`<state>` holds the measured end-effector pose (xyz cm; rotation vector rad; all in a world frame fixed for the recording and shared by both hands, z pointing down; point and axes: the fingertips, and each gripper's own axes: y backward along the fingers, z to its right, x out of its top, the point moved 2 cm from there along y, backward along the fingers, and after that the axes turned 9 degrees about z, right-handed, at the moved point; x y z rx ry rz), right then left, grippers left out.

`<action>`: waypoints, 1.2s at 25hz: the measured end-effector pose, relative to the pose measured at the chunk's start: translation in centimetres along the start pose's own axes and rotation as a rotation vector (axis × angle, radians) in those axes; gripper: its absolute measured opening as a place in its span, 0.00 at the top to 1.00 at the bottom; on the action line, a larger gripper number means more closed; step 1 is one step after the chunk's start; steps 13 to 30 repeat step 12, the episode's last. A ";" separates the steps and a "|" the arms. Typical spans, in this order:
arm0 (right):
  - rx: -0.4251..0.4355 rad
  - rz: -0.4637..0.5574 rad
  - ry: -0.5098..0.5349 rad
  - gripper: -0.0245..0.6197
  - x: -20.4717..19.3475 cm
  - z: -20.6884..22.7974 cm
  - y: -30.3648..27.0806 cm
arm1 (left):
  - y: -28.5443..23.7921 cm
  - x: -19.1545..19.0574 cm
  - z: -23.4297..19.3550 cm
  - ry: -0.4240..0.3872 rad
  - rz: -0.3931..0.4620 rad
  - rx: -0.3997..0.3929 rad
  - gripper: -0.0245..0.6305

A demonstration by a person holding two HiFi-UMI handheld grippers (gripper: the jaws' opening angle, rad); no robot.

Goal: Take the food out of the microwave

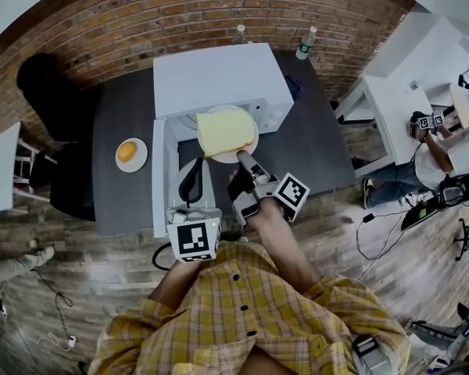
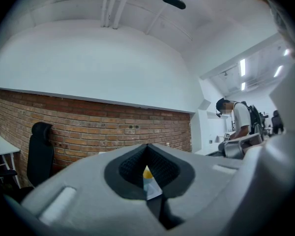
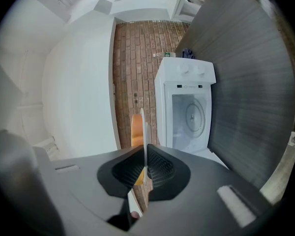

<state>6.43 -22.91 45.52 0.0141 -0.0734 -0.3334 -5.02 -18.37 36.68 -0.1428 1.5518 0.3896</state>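
Note:
The white microwave [image 1: 219, 76] stands on the dark table with its door [image 1: 162, 180] swung open to the left. In front of its opening hangs a white plate [image 1: 253, 133] carrying a flat yellow piece of food [image 1: 225, 131]. My right gripper [image 1: 242, 158] is shut on the plate's near rim. In the right gripper view the plate [image 3: 143, 132] shows edge-on between the jaws of the right gripper [image 3: 145, 163], with the food [image 3: 136, 129] beside it and the microwave's bare turntable [image 3: 191, 117] beyond. My left gripper [image 1: 189, 180] hovers by the door, jaws together and holding nothing [image 2: 147, 181].
A small plate with a round orange food [image 1: 130, 153] sits on the dark table [image 1: 313, 147] left of the door. Two bottles [image 1: 305, 44] stand behind the microwave. A black chair [image 1: 47, 92] is at the far left, and a person [image 1: 453, 147] sits at the right.

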 end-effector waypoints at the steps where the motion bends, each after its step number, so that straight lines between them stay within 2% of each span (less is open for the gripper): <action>1: -0.002 0.001 -0.001 0.93 0.0 0.1 0.1 | 0.1 -0.1 0.0 0.000 -0.002 0.000 0.96; 30: -0.012 0.009 0.006 0.93 0.3 0.3 0.2 | 0.0 -0.3 0.2 0.004 -0.004 0.000 0.96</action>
